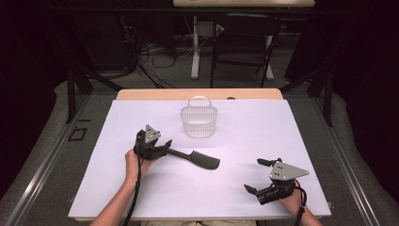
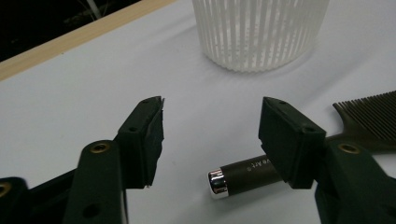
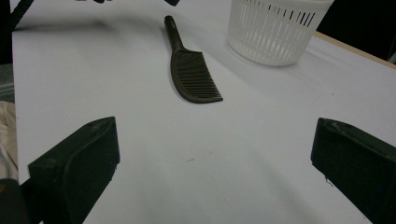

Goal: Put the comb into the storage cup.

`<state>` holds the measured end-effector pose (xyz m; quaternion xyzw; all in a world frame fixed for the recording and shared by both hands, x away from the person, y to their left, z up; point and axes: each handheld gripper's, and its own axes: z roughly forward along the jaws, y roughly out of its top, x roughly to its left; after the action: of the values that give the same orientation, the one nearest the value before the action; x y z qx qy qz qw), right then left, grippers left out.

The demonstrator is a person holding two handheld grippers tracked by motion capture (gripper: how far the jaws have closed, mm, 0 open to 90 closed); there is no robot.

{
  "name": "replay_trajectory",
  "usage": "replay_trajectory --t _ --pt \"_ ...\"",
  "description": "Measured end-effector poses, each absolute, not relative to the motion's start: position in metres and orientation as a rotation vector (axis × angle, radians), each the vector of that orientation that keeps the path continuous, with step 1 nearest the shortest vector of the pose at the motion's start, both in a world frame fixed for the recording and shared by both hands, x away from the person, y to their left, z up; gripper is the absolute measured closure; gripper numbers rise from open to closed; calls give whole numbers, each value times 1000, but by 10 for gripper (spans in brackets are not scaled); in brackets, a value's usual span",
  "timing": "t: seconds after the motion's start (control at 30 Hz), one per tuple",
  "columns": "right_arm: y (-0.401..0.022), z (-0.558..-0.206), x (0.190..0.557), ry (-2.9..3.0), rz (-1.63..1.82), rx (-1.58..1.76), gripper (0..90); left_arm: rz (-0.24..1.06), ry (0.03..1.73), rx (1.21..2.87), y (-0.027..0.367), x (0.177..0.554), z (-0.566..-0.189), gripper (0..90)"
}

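A black comb (image 1: 202,160) lies on the white sheet in the middle of the table, teeth end to the right. My left gripper (image 1: 167,148) is down at its handle end. In the left gripper view the handle (image 2: 243,175), with its silver cap, lies between the jaws of the left gripper (image 2: 210,126); it sits against the right jaw and a wide gap remains on the left, so nothing is gripped. My right gripper (image 1: 254,175) rests near the front right of the sheet, open and empty. The right gripper (image 3: 215,154) looks toward the comb (image 3: 194,74).
A white slatted basket (image 1: 199,122) with a handle stands upright behind the comb, near the far edge of the sheet; its wall is close ahead of the left gripper (image 2: 257,37). A wooden table edge (image 1: 197,94) runs along the back.
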<state>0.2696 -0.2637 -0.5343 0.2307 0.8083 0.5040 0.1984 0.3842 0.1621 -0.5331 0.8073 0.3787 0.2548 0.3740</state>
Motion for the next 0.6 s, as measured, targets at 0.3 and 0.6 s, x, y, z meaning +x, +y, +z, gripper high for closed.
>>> replay_trajectory --t 0.3,0.6 --pt "-263 -534 270 2267 1409 647 12 616 972 2115 159 385 -538 863" --pt "-263 -534 269 2267 1412 641 12 616 991 2132 155 387 -548 898"
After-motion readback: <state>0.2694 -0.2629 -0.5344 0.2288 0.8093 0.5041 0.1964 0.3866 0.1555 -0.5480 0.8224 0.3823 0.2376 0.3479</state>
